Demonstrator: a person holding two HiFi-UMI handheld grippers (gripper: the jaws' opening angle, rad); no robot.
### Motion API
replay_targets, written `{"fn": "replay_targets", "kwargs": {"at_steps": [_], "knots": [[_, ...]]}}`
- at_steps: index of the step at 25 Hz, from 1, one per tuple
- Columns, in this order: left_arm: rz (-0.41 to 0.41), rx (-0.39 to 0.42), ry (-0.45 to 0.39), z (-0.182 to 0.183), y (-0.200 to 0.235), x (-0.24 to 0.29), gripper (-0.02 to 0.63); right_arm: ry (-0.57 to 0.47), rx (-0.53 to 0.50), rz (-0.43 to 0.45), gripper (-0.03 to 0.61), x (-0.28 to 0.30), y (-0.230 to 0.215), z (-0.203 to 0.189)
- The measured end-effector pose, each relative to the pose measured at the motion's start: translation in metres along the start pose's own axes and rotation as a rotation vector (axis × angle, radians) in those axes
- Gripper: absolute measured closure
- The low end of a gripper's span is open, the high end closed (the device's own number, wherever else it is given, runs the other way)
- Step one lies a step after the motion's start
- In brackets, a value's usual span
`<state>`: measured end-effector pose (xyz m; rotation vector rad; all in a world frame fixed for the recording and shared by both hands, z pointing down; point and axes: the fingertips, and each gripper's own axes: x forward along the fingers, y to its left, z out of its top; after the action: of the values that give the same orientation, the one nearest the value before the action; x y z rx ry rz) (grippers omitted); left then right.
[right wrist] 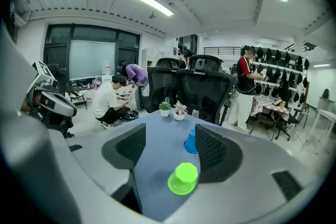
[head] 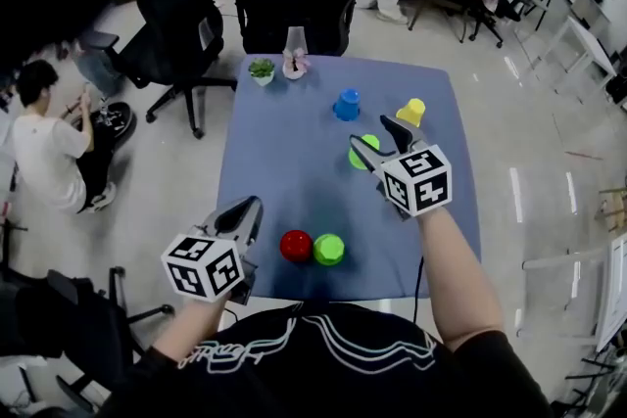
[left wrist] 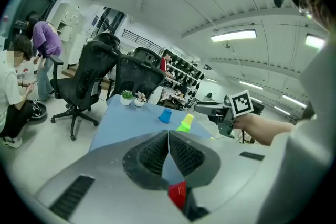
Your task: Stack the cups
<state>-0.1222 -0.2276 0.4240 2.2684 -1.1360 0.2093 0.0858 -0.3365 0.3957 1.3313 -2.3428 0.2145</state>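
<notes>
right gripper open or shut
Open: the right gripper shows its jaws wide apart, the green cup standing untouched between them.

In the head view, the green cup point(head: 370, 144) beneath the right tongs point(head: 369, 131) is partly covered by one of their jaws. In the left gripper view, the red cup point(left wrist: 177, 194) shows only as a sliver below the left tongs point(left wrist: 168, 139), behind their meeting jaws. In the right gripper view, the blue cup point(right wrist: 190, 143) beyond the right tongs is half hidden by one jaw.
</notes>
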Motion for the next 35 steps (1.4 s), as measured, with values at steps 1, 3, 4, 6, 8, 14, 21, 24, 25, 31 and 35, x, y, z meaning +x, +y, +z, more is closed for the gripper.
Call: {"fn": "replay_targets", "kwargs": {"at_steps": [1, 3, 4, 6, 8, 14, 21, 24, 25, 31, 35], "knots": [[0.011, -0.005, -0.004, 0.001, 0.002, 0.002, 0.584, 0.005, 0.002, 0.001, 0.284, 0.008, -0.006, 0.000], [0.032, -0.016, -0.013, 0.002, 0.005, 0.006, 0.584, 0.015, 0.022, 0.002, 0.284, 0.024, -0.020, 0.000], [0.042, -0.021, -0.017, 0.003, 0.007, 0.009, 0.586, 0.018, 0.041, 0.002, 0.284, 0.032, -0.027, 0.000], [0.060, -0.029, -0.026, 0.004, 0.010, 0.014, 0.586, 0.021, 0.077, 0.005, 0.284, 0.050, -0.038, -0.001], [0.078, -0.036, -0.031, 0.003, 0.014, 0.019, 0.586, 0.032, 0.091, 0.003, 0.284, 0.068, -0.048, -0.005], [0.128, -0.064, -0.024, -0.007, 0.031, 0.031, 0.585, 0.105, 0.078, 0.007, 0.284, 0.116, -0.073, -0.026], [0.176, -0.100, -0.014, -0.018, 0.047, 0.037, 0.585, 0.218, 0.056, 0.049, 0.284, 0.156, -0.094, -0.050], [0.191, -0.107, -0.006, -0.021, 0.052, 0.039, 0.586, 0.246, 0.065, 0.080, 0.284, 0.165, -0.098, -0.053], [0.195, -0.107, -0.008, -0.020, 0.053, 0.040, 0.586, 0.255, 0.063, 0.091, 0.284, 0.168, -0.098, -0.053], [0.209, -0.110, -0.014, -0.023, 0.065, 0.044, 0.586, 0.343, -0.001, 0.125, 0.285, 0.185, -0.100, -0.069], [0.213, -0.119, -0.009, -0.028, 0.069, 0.044, 0.586, 0.362, -0.033, 0.125, 0.293, 0.191, -0.102, -0.077]]}}
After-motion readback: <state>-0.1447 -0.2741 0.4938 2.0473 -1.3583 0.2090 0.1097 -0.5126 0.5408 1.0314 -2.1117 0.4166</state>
